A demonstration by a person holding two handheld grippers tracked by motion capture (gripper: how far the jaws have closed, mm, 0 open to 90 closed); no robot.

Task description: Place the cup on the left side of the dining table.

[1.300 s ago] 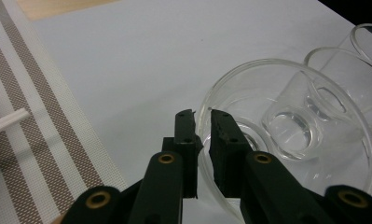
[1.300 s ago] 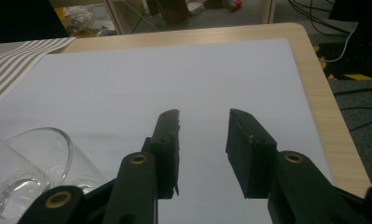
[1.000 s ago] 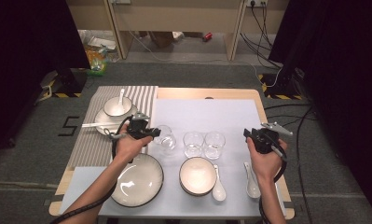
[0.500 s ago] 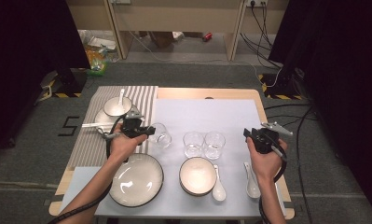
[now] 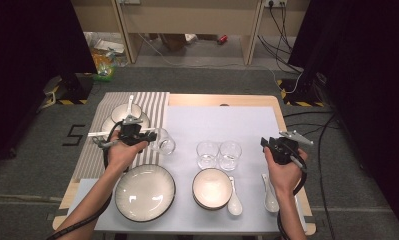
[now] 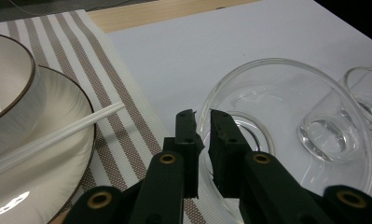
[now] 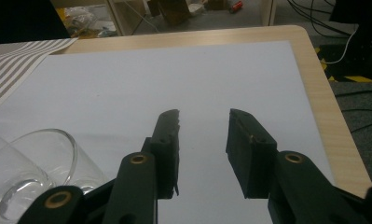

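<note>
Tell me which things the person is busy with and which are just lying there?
In use:
left gripper, shut on the clear drinking glass

Just lying there:
two clear glasses
large white plate
small white bowl
two white spoons
open right gripper

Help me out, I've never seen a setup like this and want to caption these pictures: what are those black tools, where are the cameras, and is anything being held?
A person stands at a table with a hand-held two-jaw gripper in each hand. One camera looks down from above; one more rides on each gripper, looking along its black jaws. The left gripper is pinched on the rim of a glass, by the striped mat. The right gripper is open and holds nothing. Also on the table: two more glasses, a big bowl, a smaller bowl and two spoons.
</note>
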